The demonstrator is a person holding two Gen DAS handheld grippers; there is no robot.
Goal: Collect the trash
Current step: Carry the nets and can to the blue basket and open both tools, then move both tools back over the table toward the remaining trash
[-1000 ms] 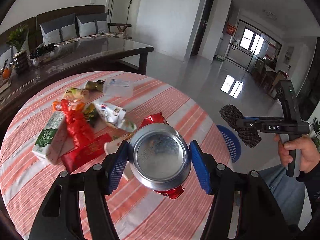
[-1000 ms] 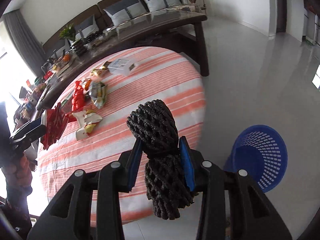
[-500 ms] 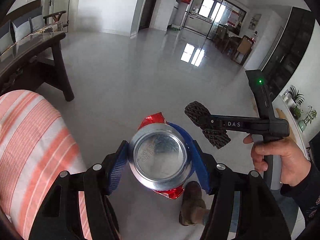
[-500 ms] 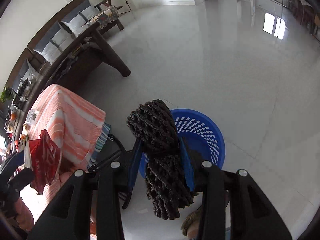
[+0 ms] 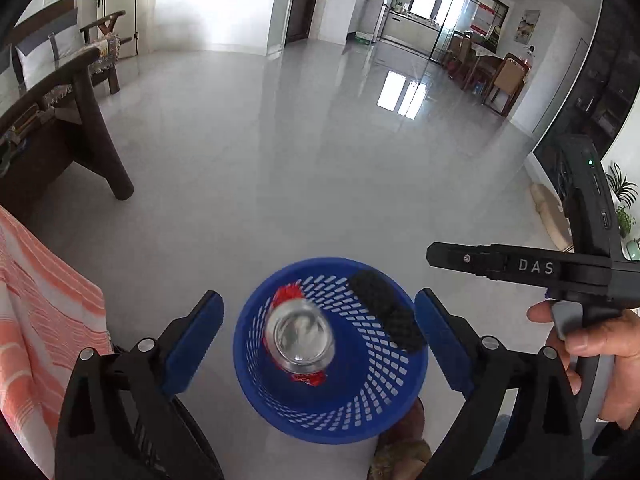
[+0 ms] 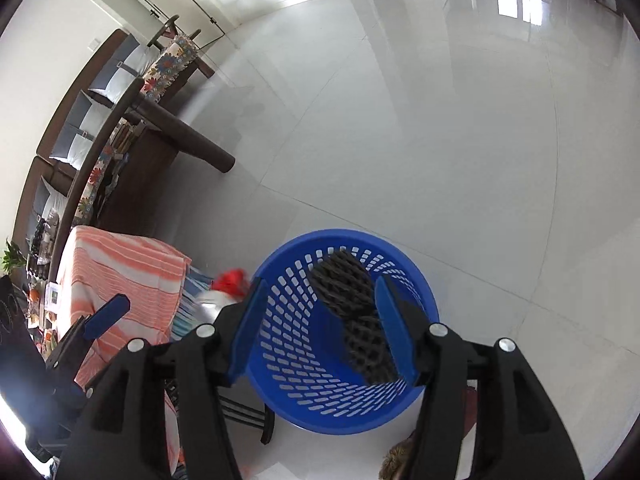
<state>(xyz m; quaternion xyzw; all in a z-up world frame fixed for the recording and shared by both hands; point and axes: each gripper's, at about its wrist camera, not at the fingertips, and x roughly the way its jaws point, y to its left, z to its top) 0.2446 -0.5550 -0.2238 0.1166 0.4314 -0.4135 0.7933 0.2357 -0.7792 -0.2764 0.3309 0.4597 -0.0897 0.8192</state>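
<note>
both pairs of tongs hang over the round blue perforated plastic basket [image 5: 330, 350] on the pale glossy floor, and both are letting go. the left gripper [image 5: 319, 334] has its jaws opening, spread wide with nothing touching the blue pads; the red-labelled aluminium can [image 5: 299, 339] sits between them, loose, its silver end facing the camera and its long axis running almost straight away from the lens, down into the basket. whether it has landed or is mid-fall cannot be told.

the right gripper [image 6: 320, 326] also has its jaws opening. the black foam mesh sleeve [image 6: 352, 316] lies between the pads toward the 3 o'clock one, its long axis running from 12 to 6 o'clock; it looks released, though contact with that pad cannot be ruled out. in the left wrist view the sleeve leans on the basket wall at about 2 o'clock from the can.

the coming move probably turns back to the orange-and-white striped tablecloth [image 5: 48, 320], at 9 o'clock from the basket; the left hand is nearer it.
</note>
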